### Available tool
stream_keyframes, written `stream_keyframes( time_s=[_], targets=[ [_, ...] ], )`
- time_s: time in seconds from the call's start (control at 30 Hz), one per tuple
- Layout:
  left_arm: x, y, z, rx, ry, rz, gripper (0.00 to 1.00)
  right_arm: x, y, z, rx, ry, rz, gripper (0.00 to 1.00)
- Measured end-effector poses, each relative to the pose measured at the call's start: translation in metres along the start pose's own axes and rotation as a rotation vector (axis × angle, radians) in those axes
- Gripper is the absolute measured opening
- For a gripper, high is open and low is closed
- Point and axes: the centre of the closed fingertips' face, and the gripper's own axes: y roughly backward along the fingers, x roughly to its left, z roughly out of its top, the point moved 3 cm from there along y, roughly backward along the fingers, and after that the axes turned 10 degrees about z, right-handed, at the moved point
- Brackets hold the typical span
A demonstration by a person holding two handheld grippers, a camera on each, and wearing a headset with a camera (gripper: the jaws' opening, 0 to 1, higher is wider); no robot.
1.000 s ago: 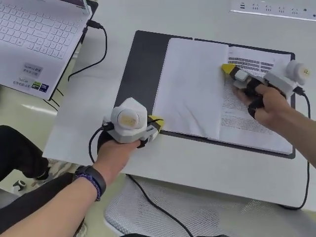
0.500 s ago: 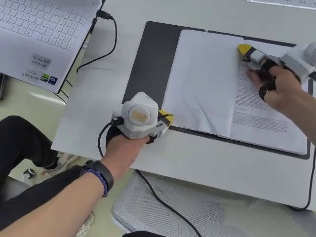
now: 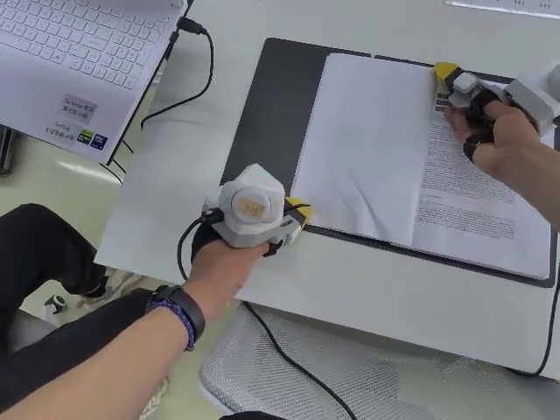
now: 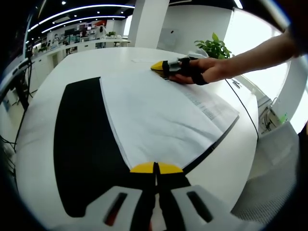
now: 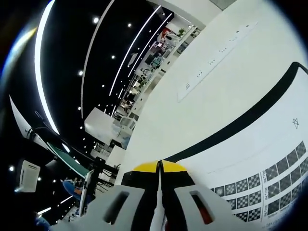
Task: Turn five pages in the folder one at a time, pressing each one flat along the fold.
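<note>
The folder lies open on the white table, its black inner cover (image 3: 262, 114) on the left. A blank turned page (image 3: 367, 149) lies flat over it, and a printed page (image 3: 481, 210) is on the right. My left gripper (image 3: 297, 213) is shut, its yellow tips (image 4: 156, 168) resting at the folder's near left corner on the blank page's edge (image 4: 154, 120). My right gripper (image 3: 446, 72) is shut, with its tips (image 5: 159, 167) pressed down at the top of the fold. It sits beside the printed page's checkered blocks (image 5: 269, 192) and close to the folder's black top edge (image 5: 250, 115).
A white laptop (image 3: 79, 61) sits at the far left with a black cable (image 3: 197, 70) running beside the folder. A power strip (image 5: 216, 57) lies beyond the folder's top edge. A mesh chair seat (image 3: 350, 376) is below the table's near edge.
My right gripper has slid along the fold toward the folder's top edge. The left gripper has stayed at the near left corner. The head camera has shifted.
</note>
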Motion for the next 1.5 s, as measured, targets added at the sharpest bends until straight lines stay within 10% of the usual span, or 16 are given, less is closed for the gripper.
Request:
stream_keyframes(
  time_s=[0.93, 1.5],
  targets=[
    [0.0, 0.0, 0.0, 0.003, 0.006, -0.012, 0.0, 0.029, 0.037, -0.047, 0.126, 0.055, 0.105, 0.0],
    [-0.002, 0.002, 0.001, 0.009, 0.016, -0.001, 0.0, 0.066, 0.099, -0.108, 0.193, 0.07, 0.184, 0.0]
  ],
)
